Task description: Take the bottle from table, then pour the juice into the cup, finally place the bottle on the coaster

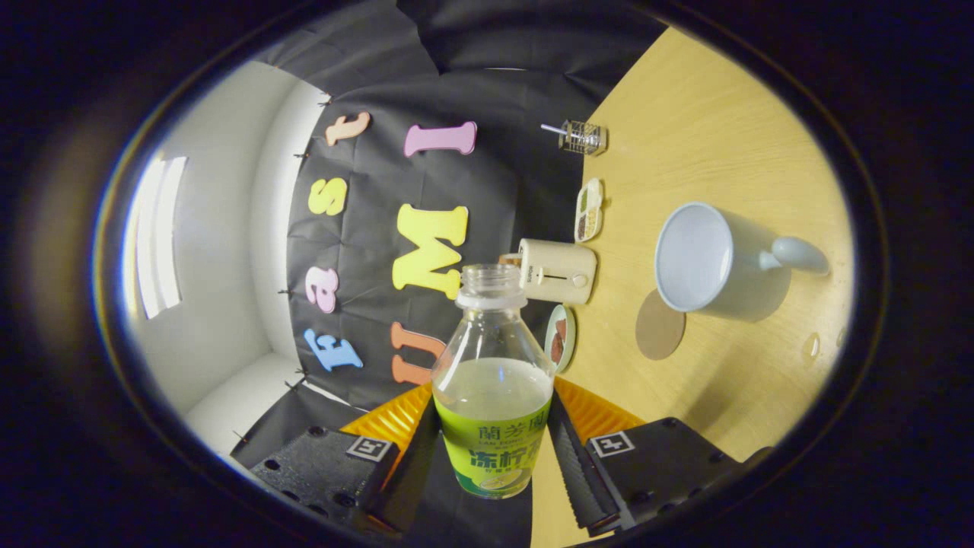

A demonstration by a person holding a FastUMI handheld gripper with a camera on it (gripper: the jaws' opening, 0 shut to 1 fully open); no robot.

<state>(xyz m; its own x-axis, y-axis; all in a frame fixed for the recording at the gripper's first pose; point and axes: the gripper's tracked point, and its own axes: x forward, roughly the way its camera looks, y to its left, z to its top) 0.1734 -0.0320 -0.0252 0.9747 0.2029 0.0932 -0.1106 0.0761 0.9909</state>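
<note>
My gripper (493,441) is shut on a clear plastic bottle (493,380) with a green label. The bottle has no cap and holds pale juice up to about its shoulder. The whole view is rolled sideways, so the wooden table (708,122) stands like a wall beside the bottle. A white mug (696,257) with a handle sits on the table beyond the fingers, its open mouth facing me and showing nothing inside. A round brown coaster (659,326) lies flat on the table right beside the mug, nearer to the bottle.
A cream toaster-like appliance (558,270) stands behind the bottle's neck. A small plate with brown food (561,337), a divided snack dish (589,210) and a wire holder (582,137) line the table's back edge against the black cloth wall. A few droplets (811,346) lie past the mug.
</note>
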